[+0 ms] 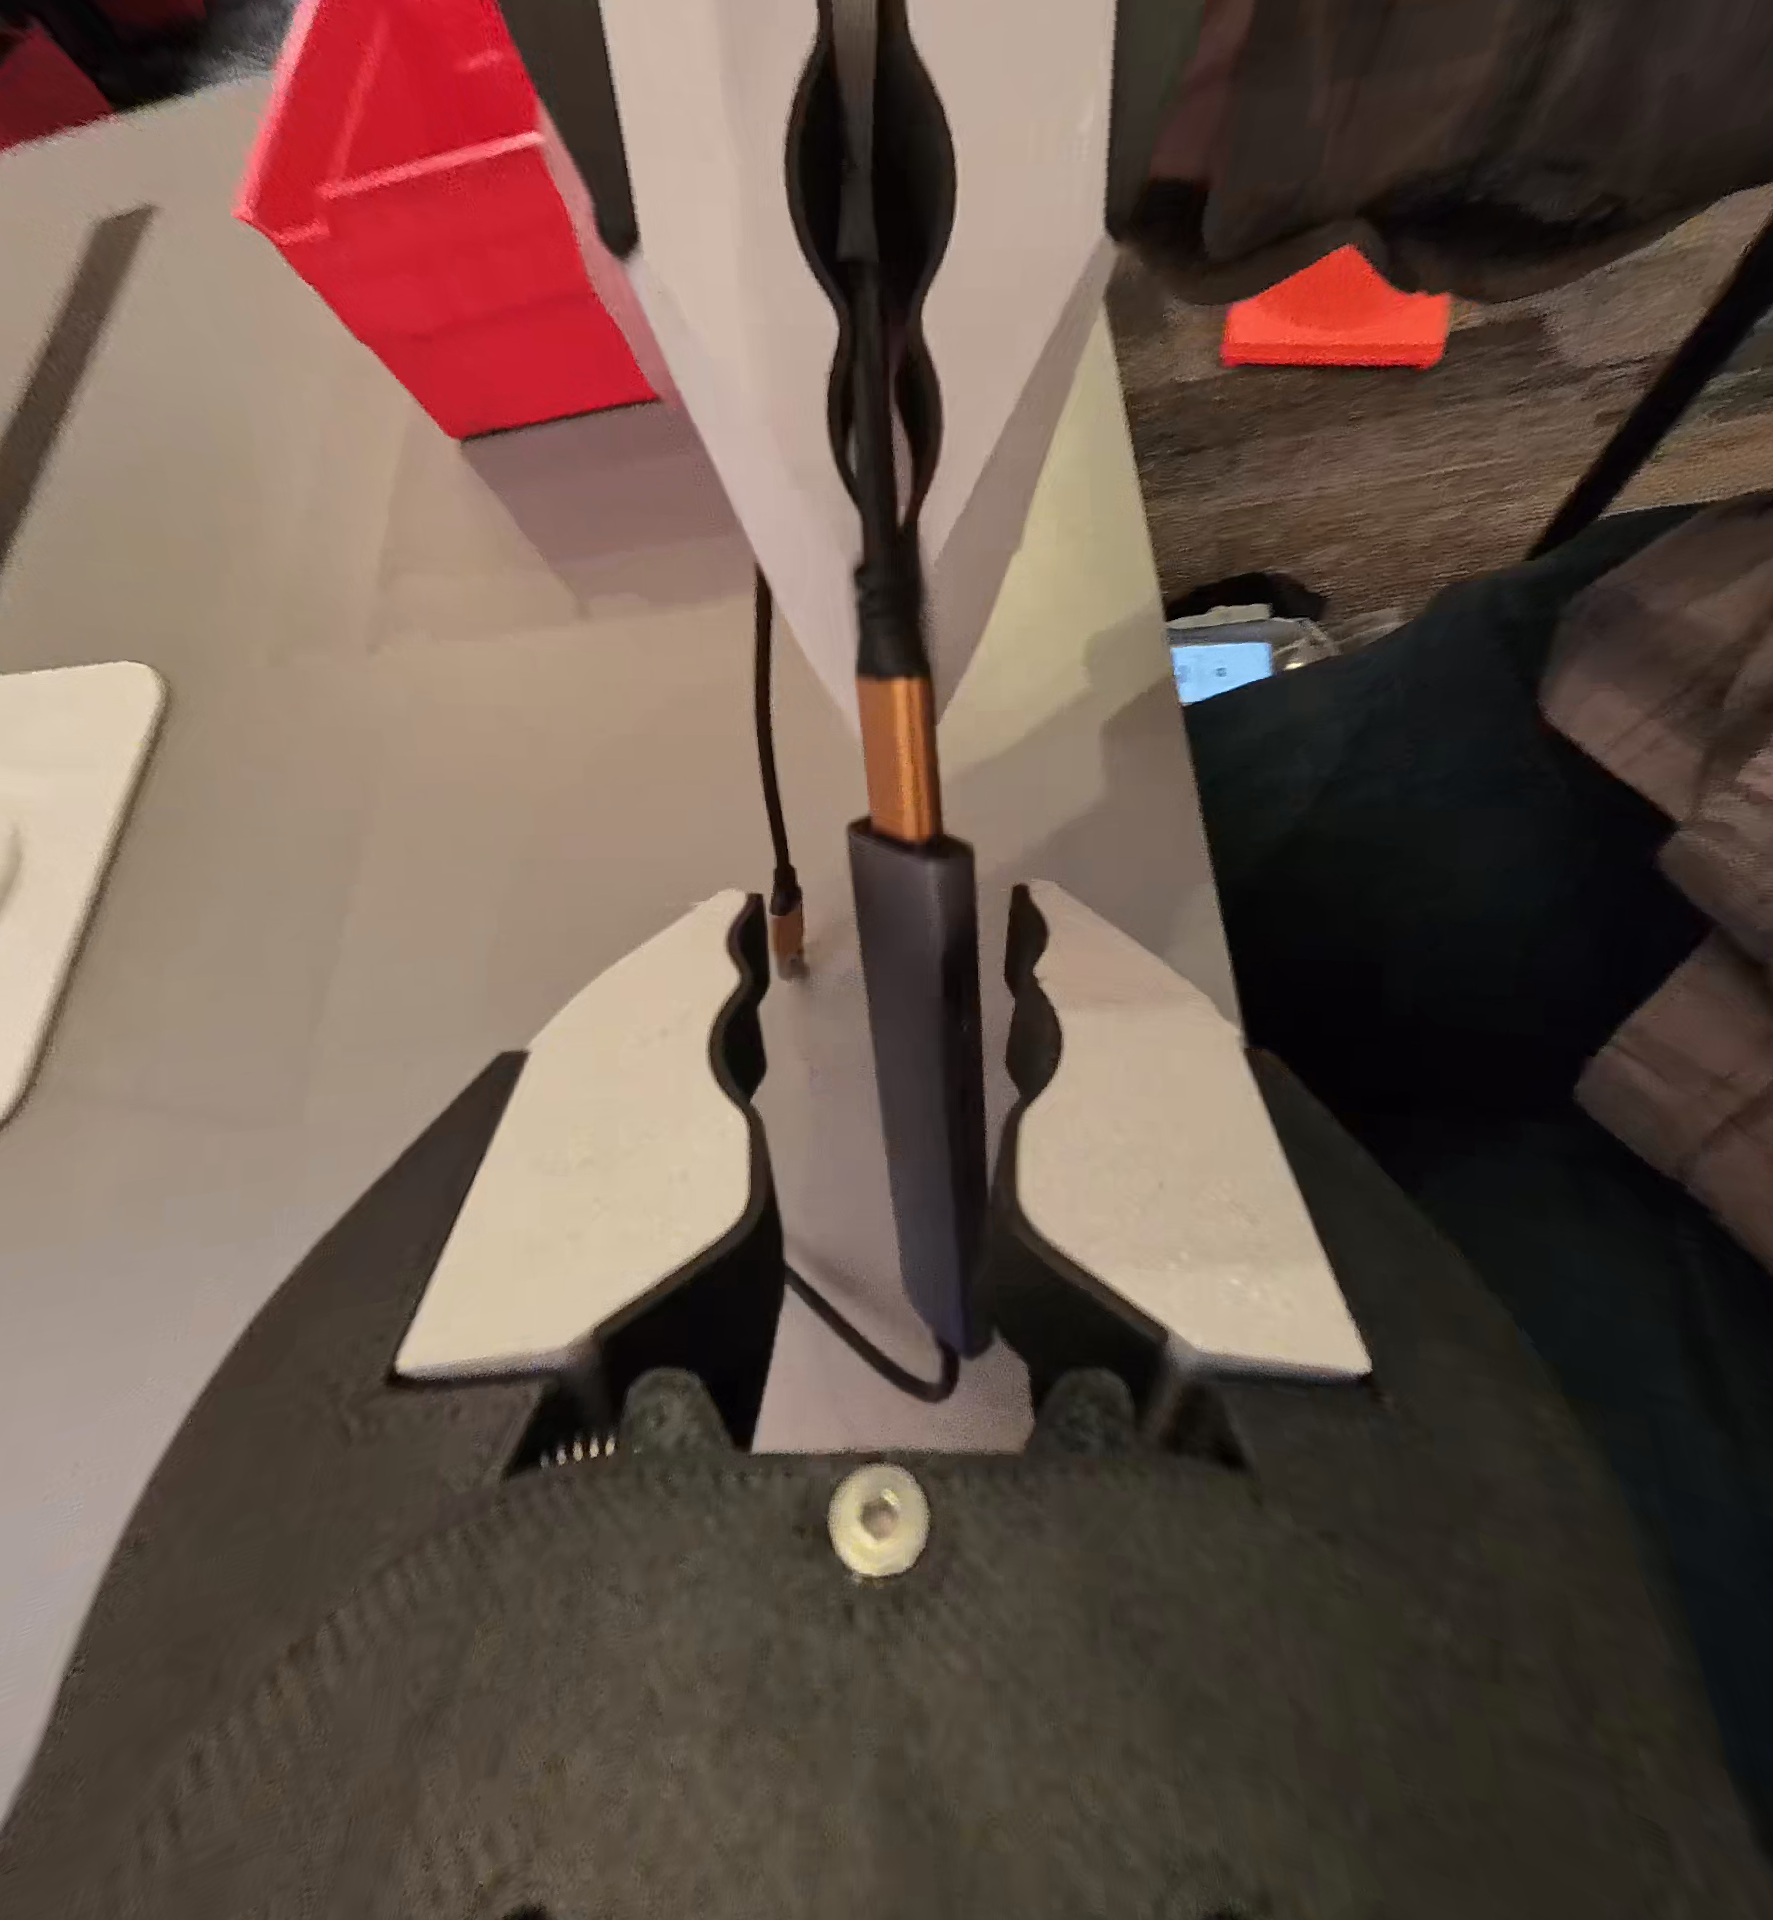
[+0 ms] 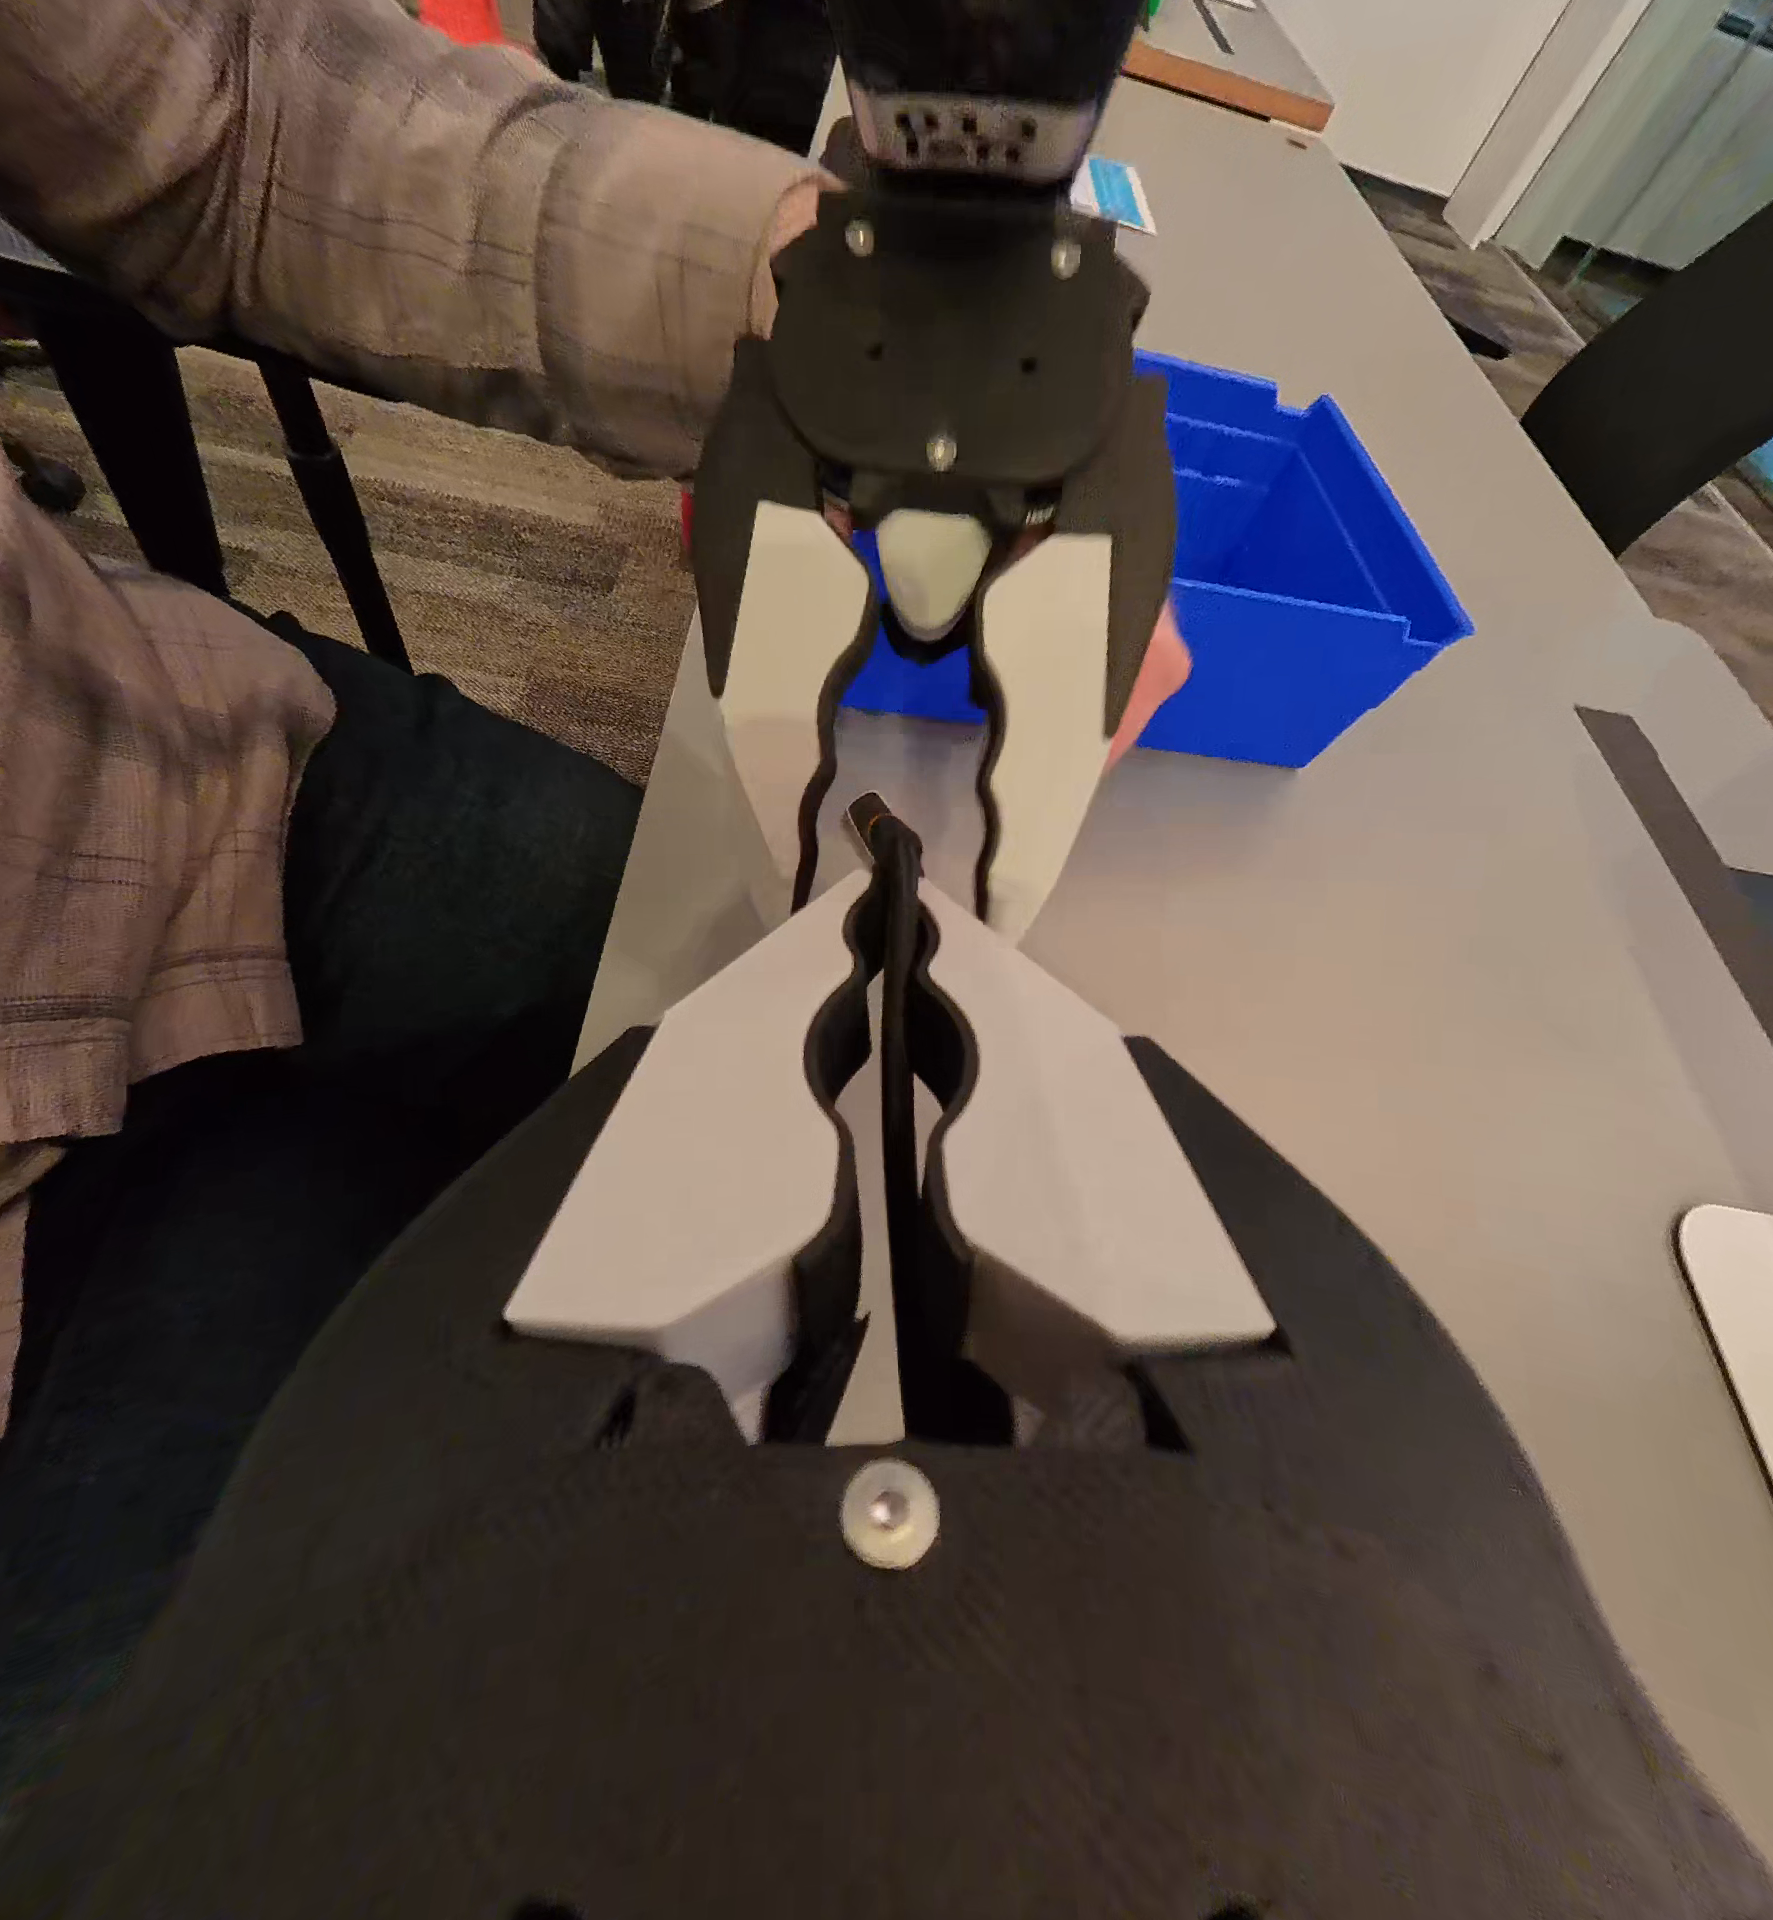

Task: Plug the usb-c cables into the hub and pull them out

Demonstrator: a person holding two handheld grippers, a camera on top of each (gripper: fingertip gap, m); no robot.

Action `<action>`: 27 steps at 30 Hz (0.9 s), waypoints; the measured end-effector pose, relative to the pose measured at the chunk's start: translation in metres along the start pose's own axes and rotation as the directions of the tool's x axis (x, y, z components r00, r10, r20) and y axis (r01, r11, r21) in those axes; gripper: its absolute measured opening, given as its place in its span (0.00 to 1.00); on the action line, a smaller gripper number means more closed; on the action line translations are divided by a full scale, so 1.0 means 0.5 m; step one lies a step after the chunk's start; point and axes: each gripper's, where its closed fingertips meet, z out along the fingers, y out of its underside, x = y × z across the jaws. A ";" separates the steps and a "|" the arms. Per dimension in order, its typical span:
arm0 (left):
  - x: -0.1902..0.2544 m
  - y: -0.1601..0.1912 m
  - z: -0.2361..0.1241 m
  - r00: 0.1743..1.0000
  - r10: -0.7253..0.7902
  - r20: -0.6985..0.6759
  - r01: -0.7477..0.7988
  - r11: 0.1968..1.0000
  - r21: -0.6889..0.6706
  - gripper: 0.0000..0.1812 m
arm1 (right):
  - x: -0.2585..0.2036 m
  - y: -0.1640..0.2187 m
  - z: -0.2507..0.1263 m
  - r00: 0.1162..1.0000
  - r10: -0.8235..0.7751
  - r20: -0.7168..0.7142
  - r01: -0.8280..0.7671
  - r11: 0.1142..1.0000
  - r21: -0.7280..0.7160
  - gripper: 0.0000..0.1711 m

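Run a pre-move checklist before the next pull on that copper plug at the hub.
1. Copper plug seated in hub: ok, its end meets the hub's end.
2. Right tongs shut on that plug's cable: ok.
3. Left tongs bracing the hub: not ok, fingers stand apart from its sides.
4. Second cable plug out of the way: ok, lying on the table left of the hub.
5. Pull line clear of red bin: ok, it stands off to the left.
6. Plug fully latched inside: cannot tell.
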 end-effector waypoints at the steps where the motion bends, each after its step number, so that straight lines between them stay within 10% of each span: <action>1: 0.007 0.008 0.006 1.000 -0.014 -0.026 0.014 1.000 -0.011 0.21 | 0.000 0.001 0.001 1.000 -0.003 0.000 0.003 1.000 -0.003 0.00; 9: -0.031 0.033 0.028 0.993 0.038 0.114 -0.027 0.995 -0.099 0.09 | 0.026 0.032 -0.018 0.989 0.140 -0.050 -0.142 0.988 -0.054 0.00; 13: -0.067 0.050 0.025 0.950 0.168 0.263 -0.104 0.964 -0.244 0.09 | 0.032 0.026 -0.026 0.965 0.244 -0.096 -0.252 0.964 -0.081 0.29; 27: -0.091 0.025 0.017 0.818 0.403 0.410 -0.210 0.873 -0.440 0.09 | 0.036 0.042 0.002 0.916 0.358 -0.180 -0.375 0.924 -0.076 0.06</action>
